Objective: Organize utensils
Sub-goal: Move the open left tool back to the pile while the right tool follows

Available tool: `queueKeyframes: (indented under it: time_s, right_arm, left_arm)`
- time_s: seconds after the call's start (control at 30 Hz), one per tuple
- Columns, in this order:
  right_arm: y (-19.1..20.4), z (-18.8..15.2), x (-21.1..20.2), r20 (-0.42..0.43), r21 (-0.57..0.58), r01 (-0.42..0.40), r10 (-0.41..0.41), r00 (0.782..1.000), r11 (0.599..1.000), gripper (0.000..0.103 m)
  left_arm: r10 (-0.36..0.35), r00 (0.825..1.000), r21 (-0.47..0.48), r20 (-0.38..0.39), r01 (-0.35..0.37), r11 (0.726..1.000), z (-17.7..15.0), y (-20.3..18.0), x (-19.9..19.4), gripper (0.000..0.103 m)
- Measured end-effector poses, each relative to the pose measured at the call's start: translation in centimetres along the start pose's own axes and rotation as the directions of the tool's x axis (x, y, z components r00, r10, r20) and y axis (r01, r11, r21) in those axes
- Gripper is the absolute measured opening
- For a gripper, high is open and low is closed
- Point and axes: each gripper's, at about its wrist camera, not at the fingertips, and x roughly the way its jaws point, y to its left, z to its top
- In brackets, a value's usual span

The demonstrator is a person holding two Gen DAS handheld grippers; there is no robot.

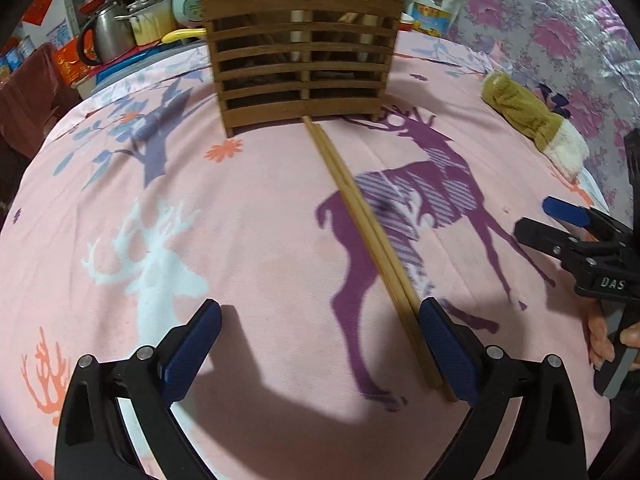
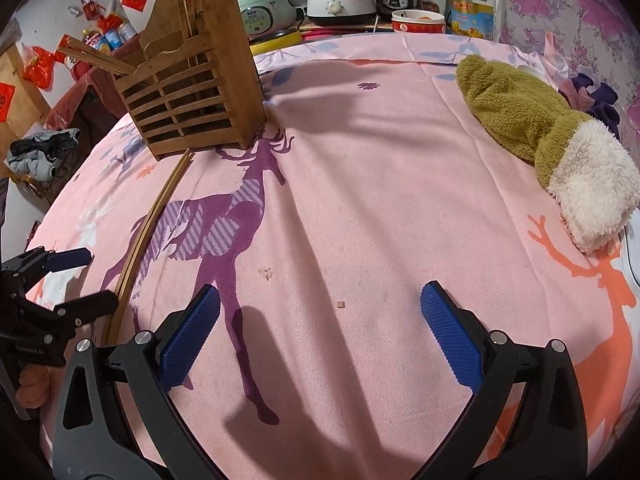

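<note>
A pair of wooden chopsticks [image 1: 362, 216] lies on the pink deer-print cloth, running from the base of a slatted wooden utensil holder [image 1: 302, 56] toward me. My left gripper [image 1: 320, 344] is open, low over the cloth, and the chopsticks' near ends lie just inside its right pad [image 1: 448, 352]. The holder has several chopsticks standing in it. In the right wrist view the holder [image 2: 192, 92] stands at the upper left, with the loose chopsticks [image 2: 148, 224] in front of it. My right gripper [image 2: 320, 332] is open and empty over bare cloth.
A green and white fleece item [image 2: 552, 148] lies at the right of the table. Kitchen appliances, a bowl [image 2: 418, 22] and an oil bottle [image 2: 472, 4] stand behind the far edge. The other gripper shows at each view's side.
</note>
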Motion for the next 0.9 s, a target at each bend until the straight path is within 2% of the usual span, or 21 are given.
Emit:
queueKeyframes:
  time_s: [0.23,0.37,0.5,0.67,0.77,0.9]
  right_arm:
    - [0.0,0.0,0.0,-0.001,-0.002,0.003,-0.003,1.000,1.000,0.097]
    - [0.1,0.0,0.2,-0.004,-0.008,0.009,-0.009,1.000,1.000,0.098]
    - [0.2,0.0,0.2,-0.006,-0.011,0.012,-0.012,1.000,1.000,0.098]
    - [0.2,0.0,0.3,-0.004,-0.008,0.008,-0.008,1.000,1.000,0.098]
    - [0.3,0.0,0.3,-0.006,-0.013,0.015,-0.015,1.000,1.000,0.098]
    - [0.3,0.0,0.3,-0.005,-0.012,0.015,-0.015,1.000,1.000,0.098]
  left_arm:
    - [0.011,1.000,-0.027,0.003,-0.011,1.000,0.1,0.9,-0.1,0.097]
    - [0.026,1.000,-0.006,0.002,-0.026,1.000,0.1,0.3,0.1,0.097]
    - [0.069,0.998,0.020,0.006,-0.069,0.997,-0.2,-0.1,0.1,0.089]
    - [0.106,0.994,-0.047,-0.002,-0.106,0.993,-1.6,3.4,-1.2,0.088]
    - [0.099,0.995,-0.116,0.012,-0.097,0.989,-2.4,6.3,-2.4,0.076]
    - [0.086,0.996,-0.125,0.022,-0.083,0.989,-2.5,6.5,-2.9,0.062]
